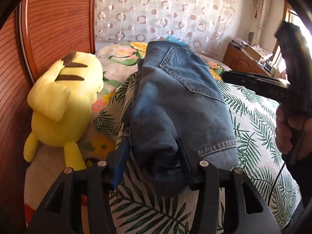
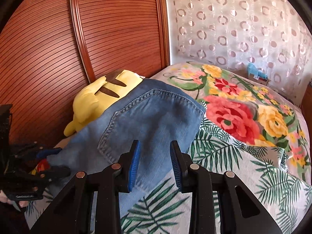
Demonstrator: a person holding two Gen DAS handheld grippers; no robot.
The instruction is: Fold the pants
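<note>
Here, the jeans (image 1: 175, 101) lie in a folded bundle on the bed, on the palm-leaf sheet (image 1: 257, 120), back pocket (image 1: 187, 72) facing up. Hem edge nearest the left wrist camera.

Left gripper (image 1: 154, 154): fingers set fairly wide, a thick wad of denim bunched between them. Whether they press on the cloth or only straddle it, I cannot tell from this view. One blue pad shows on the left finger; the right finger is half buried in fabric.

Right gripper (image 2: 155, 163): fingers parted, nothing between them. It hangs over the near edge of the jeans, where denim meets sheet. No contact visible.

Surroundings: yellow plush toy (image 1: 62, 105) just beside the jeans, against the wooden headboard (image 2: 97, 29). In the right wrist view the denim overlaps the toy's outline. Floral blanket (image 2: 243, 107) beyond, circle-patterned curtain (image 1: 165, 13) behind.

Judgement: fold looks mostly made; remaining work is likely tidying or one more fold.

Risks from here:
- The bundle is thick and soft. If the left fingers pull away while the cloth is snagged on the pads, the top layers could drag and the fold could open.
- Bedding is uneven and yielding, so a lifted layer may slump sideways instead of landing square.
- The plush toy sits close; a sweep toward the headboard could push it or catch the denim on it.
- The right gripper may pinch sheet together with denim at that edge.
</note>
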